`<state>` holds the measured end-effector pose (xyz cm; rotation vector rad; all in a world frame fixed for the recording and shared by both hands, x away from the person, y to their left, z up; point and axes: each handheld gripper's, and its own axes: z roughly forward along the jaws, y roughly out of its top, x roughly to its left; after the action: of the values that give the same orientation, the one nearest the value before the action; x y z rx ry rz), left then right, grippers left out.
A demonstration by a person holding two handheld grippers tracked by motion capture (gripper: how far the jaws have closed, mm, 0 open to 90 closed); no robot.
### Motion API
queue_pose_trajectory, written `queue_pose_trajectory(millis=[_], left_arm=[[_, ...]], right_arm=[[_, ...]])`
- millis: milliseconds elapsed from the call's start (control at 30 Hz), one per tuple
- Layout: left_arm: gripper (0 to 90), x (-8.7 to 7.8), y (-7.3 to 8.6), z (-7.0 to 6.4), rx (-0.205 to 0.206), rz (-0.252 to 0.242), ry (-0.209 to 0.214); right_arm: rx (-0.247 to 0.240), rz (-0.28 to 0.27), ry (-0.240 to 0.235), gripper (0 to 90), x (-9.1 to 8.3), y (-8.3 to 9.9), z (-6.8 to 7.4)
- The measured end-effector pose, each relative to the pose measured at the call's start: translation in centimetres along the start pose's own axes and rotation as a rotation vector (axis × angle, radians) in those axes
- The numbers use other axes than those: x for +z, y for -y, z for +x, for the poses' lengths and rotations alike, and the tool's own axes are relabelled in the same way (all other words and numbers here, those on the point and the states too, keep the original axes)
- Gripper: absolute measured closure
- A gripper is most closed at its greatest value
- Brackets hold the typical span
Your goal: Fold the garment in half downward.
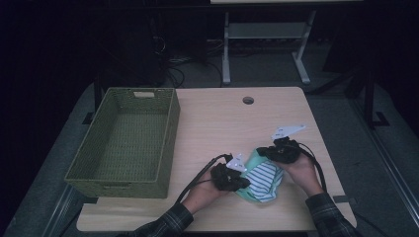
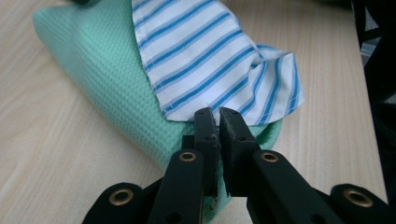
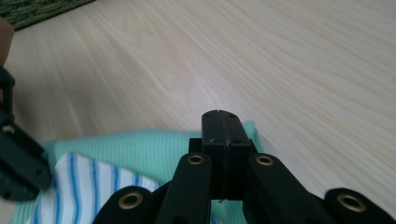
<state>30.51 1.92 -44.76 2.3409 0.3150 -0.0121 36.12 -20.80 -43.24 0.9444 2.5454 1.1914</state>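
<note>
At the near edge of the desk [image 1: 217,118], right of its middle, lies a mint-green waffle cloth [image 2: 102,79] with a blue-and-white striped cloth [image 2: 210,56] folded on top of it; both rest on the wood between the person's two hands. The left gripper [image 1: 236,174] sits at the near-left side of the bundle. In the left gripper view its jaws stand narrow, a thin slit between the pads, with the hem of the striped cloth right at the tips; whether the fabric is actually pinched there I cannot tell. The green cloth runs under those jaws and off toward the upper left of that view.

The right gripper [image 1: 269,153] is at the far-right side of the bundle, just beyond the stripes. In the right gripper view its jaws are pressed together with no gap showing, the tips over the far edge of the green cloth; any fabric caught between them is hidden, so I cannot say it holds anything. The left gripper shows dark at the left edge of that view.

Farther off, along the desk's left edge, stands a green woven basket [image 1: 170,133], well apart from the cloths. Near the far edge is a round cable hole [image 1: 248,100]
</note>
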Motion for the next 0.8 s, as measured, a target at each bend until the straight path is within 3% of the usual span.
queue_pose_trajectory(millis=[133,300,367,433,500,533,800], left_arm=[[89.1,0.6,0.4,0.3,-0.004,0.029,0.002],[89.7,1.0,0.8,0.9,-0.020,0.053,0.013],[89.8,0.9,0.8,0.9,-0.020,0.062,0.013],[89.8,0.8,0.8,0.9,-0.023,0.069,0.016],[89.9,0.7,0.8,0.9,-0.023,0.088,0.015],[89.9,0.6,0.9,0.9,-0.021,0.095,0.011],[89.3,0.3,0.7,1.0,-0.034,0.100,-0.006]], right_arm=[[-0.002,0.039,-0.011,90.0,2.0,-0.3,0.2],[-0.025,0.119,0.023,90.0,3.9,0.2,-0.2],[-0.008,0.105,0.016,90.0,3.9,0.3,-0.5],[-0.022,0.123,0.057,90.0,3.9,0.5,-0.8],[0.018,0.107,0.041,90.0,3.8,0.8,-1.6],[0.006,0.116,0.069,90.0,3.8,0.9,-1.7],[0.028,0.085,0.051,90.0,3.2,0.9,-1.8]])
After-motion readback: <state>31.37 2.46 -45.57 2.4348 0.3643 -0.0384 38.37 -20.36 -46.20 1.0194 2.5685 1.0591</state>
